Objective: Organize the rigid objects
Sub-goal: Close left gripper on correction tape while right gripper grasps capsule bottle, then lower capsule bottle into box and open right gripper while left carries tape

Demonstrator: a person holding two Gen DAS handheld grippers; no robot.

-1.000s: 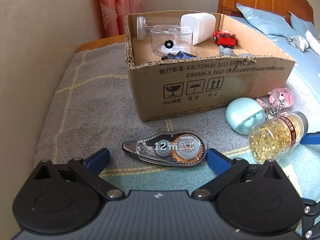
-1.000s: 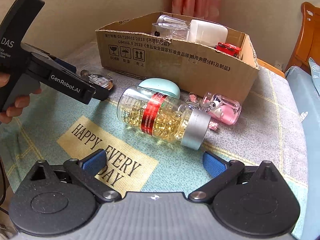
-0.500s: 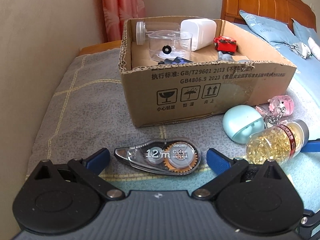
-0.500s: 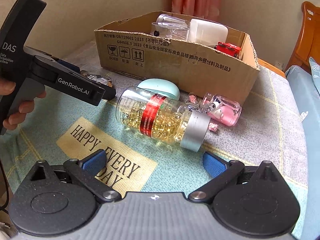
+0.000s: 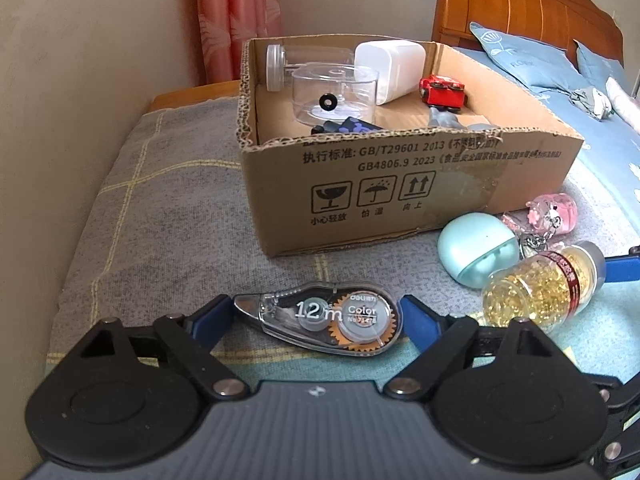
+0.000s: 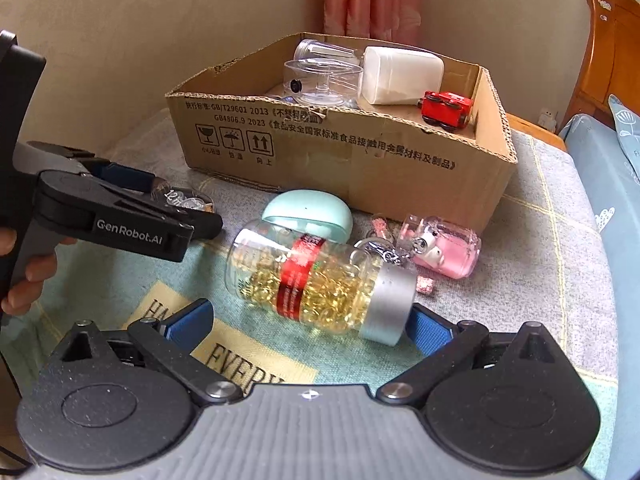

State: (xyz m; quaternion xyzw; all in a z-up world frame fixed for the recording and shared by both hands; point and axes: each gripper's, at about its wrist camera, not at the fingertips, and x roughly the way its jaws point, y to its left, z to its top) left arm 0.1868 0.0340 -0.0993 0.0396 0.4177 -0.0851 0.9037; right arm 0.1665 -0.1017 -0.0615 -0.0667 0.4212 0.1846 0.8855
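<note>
**Both grippers bracket their targets, neither closed yet**

The correction tape dispenser point(image 5: 326, 322) lies flat on the blanket point(image 5: 168, 216), just in front of the cardboard box point(image 5: 400, 196), and sits between the spread blue fingers of the left gripper point(image 5: 316, 316). The fingers flank its two ends without clamping it. Beside it, the capsule bottle point(image 6: 320, 280) lies on its side with its silver cap toward the right gripper's point(image 6: 308, 320) right finger; those fingers are also spread, one at each end of the bottle, with the cap touching or nearly touching the right pad.

To grip the dispenser well, I judge the left gripper should settle low so the pads meet the hard shell across its length rather than riding over its curved top, then close slowly; the smooth plastic may slide. The bottle is round and could roll, so a squeeze centred on its axis looks safest. The mint oval case point(image 6: 308, 212) touches the bottle's far side, and the pink keychain charm point(image 6: 444, 250) lies near the cap, so a straight lift would avoid dragging them.

Compared with a second ago, both grippers have advanced: the dispenser was clearly ahead of the left fingertips and is now between them, and the bottle has come from well ahead to between the right fingers.
</note>
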